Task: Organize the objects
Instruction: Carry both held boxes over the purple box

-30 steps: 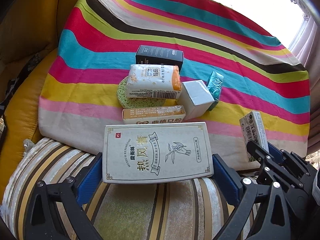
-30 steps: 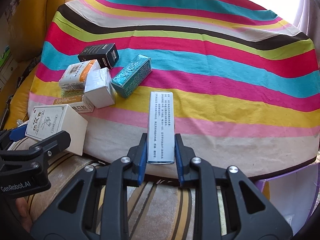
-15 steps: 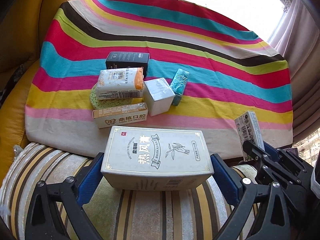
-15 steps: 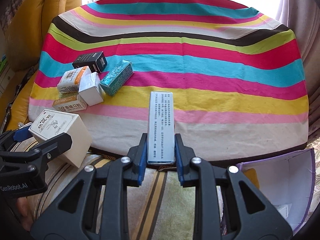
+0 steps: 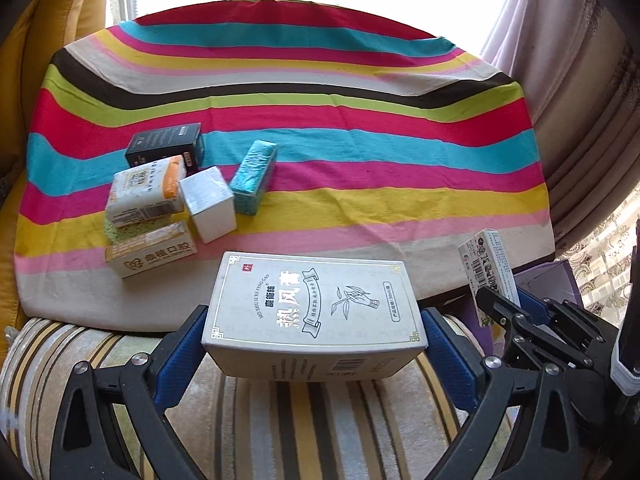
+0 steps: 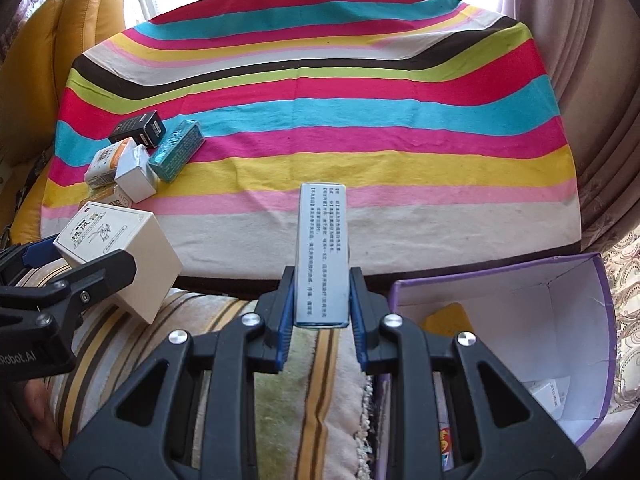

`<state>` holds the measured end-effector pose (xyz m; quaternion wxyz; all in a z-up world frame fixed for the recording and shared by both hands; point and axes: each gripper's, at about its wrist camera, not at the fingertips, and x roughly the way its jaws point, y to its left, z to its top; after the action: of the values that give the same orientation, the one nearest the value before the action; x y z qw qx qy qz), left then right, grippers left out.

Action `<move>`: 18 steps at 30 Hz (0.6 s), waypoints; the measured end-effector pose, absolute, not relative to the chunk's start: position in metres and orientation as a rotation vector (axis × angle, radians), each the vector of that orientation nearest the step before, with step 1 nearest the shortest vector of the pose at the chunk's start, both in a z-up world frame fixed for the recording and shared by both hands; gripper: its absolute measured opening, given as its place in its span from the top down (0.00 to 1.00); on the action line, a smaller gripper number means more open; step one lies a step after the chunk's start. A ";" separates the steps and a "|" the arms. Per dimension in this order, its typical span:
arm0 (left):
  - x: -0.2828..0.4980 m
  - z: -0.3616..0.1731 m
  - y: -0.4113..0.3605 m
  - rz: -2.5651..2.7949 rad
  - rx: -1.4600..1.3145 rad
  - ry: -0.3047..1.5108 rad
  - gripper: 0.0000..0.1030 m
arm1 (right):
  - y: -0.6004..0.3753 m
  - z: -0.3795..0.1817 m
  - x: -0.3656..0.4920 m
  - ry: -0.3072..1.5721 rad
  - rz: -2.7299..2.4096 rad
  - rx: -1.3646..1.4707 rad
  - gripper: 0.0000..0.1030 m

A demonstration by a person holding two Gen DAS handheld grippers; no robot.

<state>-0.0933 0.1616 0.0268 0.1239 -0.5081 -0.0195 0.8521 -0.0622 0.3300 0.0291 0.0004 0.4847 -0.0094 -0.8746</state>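
Right now both my tongs are loaded. My left gripper (image 5: 314,344) is clamped across the ends of a wide cream cardboard box with gold trim and Chinese lettering (image 5: 316,300), carried off the table above a striped cushion (image 5: 320,424). My right gripper (image 6: 320,312) is squeezed narrow on a slim pale blue-grey carton of printed text (image 6: 322,252), standing on edge between the blue pads.

By my reckoning the tidying is partway through. An open purple-edged cardboard bin with white inside walls (image 6: 576,320) sits below the table at my right and holds a few items I cannot make out, so some sorting looks done. Left on the rainbow-striped tablecloth (image 5: 360,120) is one huddle: a black box (image 5: 164,144), an orange-and-white packet (image 5: 146,184), a plain white cube box (image 5: 210,204), a shiny teal carton (image 5: 254,176) and a tan toothpaste-style carton (image 5: 152,254), with something green and knitted tucked underneath them.

So two pieces are in hand and likely bound for that bin, and five or so wait.
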 end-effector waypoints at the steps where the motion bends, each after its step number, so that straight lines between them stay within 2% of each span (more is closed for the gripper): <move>1: -0.093 0.027 0.167 2.473 -1.476 -0.049 0.02 | 0.336 0.029 -0.060 -0.037 -2.755 1.529 0.72; 18: -0.080 0.035 0.284 2.272 -1.344 0.145 0.02 | 0.454 0.027 -0.021 -0.193 -2.939 1.659 0.72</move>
<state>-0.0805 0.2842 0.0345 0.2464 -0.4926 0.0532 0.8330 -0.0214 0.4543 0.0275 -0.1190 0.4872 -0.0568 -0.8633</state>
